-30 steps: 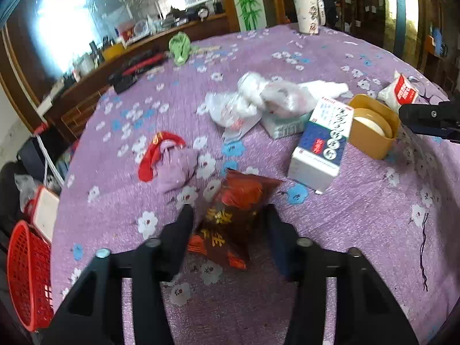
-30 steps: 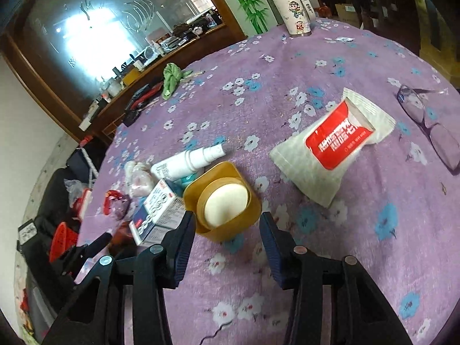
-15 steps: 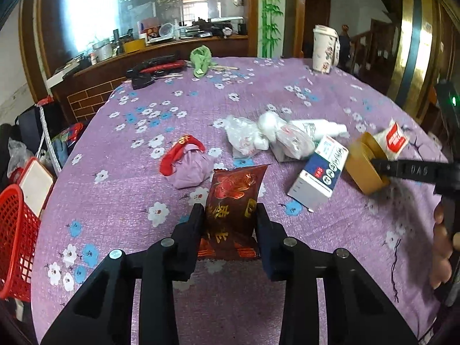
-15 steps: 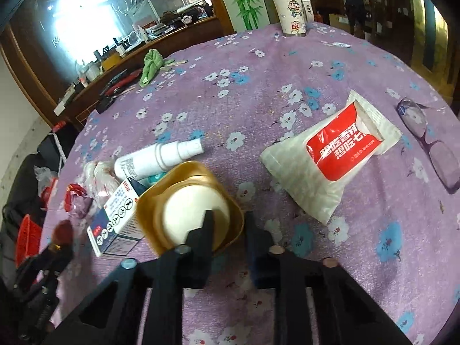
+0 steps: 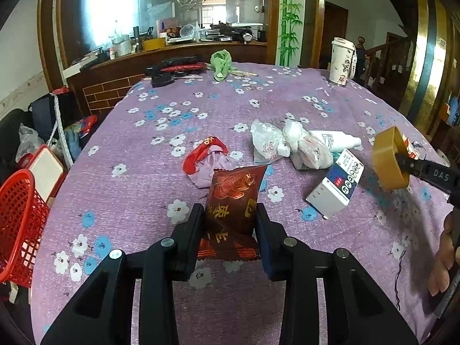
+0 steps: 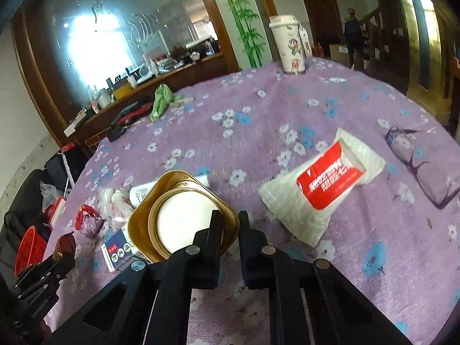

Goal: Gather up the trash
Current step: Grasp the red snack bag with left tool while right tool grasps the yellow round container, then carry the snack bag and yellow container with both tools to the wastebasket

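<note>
My left gripper (image 5: 230, 224) pinches the dark red foil snack packet (image 5: 231, 210) and my right gripper (image 6: 230, 230) clamps the gold plastic cup's (image 6: 184, 218) rim at its 4 o'clock edge, so I judge the tilted cup may twist loose, or the slick packet slide out.

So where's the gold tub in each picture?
Left wrist view: the gold tub is at the far right edge, lifted and tipped, its rim pinched by the right gripper.
Right wrist view: it sits low and centre-left, its rim between the fingers.
Shared landmark: the tall paper cup at the table's far edge.
</note>
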`<state>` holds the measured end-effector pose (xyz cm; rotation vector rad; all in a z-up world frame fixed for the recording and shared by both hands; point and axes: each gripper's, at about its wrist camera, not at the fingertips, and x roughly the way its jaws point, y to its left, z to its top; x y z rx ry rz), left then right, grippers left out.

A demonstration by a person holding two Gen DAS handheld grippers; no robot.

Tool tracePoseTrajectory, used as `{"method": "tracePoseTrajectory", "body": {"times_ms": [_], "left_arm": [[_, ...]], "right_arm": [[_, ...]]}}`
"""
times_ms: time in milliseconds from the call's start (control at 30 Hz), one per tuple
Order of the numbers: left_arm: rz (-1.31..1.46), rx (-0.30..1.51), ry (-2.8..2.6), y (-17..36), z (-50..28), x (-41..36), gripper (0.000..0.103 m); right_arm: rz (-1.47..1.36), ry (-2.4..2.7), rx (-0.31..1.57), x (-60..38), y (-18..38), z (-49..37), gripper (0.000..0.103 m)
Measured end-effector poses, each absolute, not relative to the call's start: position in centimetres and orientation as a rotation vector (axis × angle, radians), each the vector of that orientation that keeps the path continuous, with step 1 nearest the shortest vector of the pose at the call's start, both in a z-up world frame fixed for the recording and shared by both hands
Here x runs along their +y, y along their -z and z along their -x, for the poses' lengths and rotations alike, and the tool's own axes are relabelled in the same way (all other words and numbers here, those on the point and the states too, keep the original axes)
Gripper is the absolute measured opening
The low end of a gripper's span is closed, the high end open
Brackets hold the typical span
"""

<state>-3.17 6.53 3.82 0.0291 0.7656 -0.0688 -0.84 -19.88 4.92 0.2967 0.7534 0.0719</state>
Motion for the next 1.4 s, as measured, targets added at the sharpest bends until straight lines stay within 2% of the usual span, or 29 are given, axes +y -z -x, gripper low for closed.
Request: {"method": "tracePoseTrajectory", "body": {"times_ms": [1400], "left_arm": [[-0.135,0.706,-0.054,-4.3,4.9,5.1,0.034]], "right_arm": [[-0.201,-0.177,0.683,-17.2,-6.4,2.1,0.011]]}}
